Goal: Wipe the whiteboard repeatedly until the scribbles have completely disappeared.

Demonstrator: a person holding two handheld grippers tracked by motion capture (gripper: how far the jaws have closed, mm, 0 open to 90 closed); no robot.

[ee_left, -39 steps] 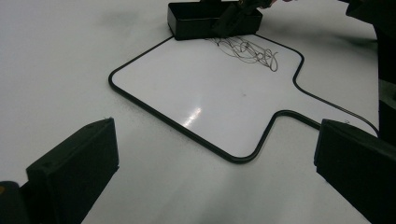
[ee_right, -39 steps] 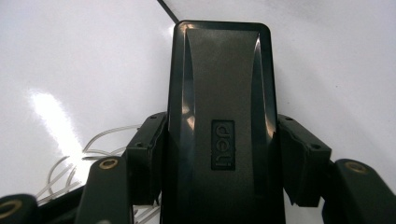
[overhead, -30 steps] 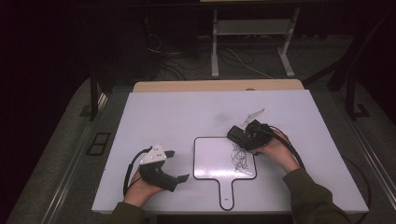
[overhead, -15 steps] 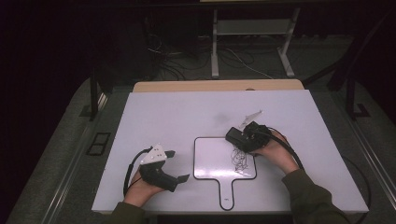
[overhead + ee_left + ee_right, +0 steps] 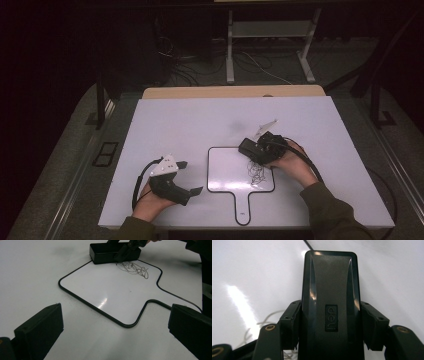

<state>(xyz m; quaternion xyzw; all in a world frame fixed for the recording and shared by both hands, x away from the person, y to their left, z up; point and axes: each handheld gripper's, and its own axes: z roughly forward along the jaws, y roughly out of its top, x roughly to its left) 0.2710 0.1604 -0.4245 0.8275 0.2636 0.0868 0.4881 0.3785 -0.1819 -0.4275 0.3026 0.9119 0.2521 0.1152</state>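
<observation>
A paddle-shaped whiteboard (image 5: 227, 172) with a black rim lies on the white table, handle toward the person. Thin pen scribbles (image 5: 256, 172) mark its upper right part. My right gripper (image 5: 260, 150) is shut on a black eraser (image 5: 249, 147), which rests at the board's top right corner just above the scribbles. In the right gripper view the eraser (image 5: 329, 285) sits lengthwise between the fingers (image 5: 290, 322). My left gripper (image 5: 191, 176) rests left of the board, open, nothing between its jaws. The left gripper view shows the whiteboard (image 5: 107, 295), scribbles (image 5: 133, 267) and eraser (image 5: 107, 252) ahead.
The white table (image 5: 200, 120) has bare room behind and left of the board. A wooden strip (image 5: 230, 92) runs along its far edge. Beyond it stand a desk frame (image 5: 270, 50) and loose cables on the dark floor. The right gripper's cable (image 5: 312, 167) trails toward the person.
The right gripper and the eraser have shifted only slightly at the board's top right corner. The left gripper has stayed where it was.
</observation>
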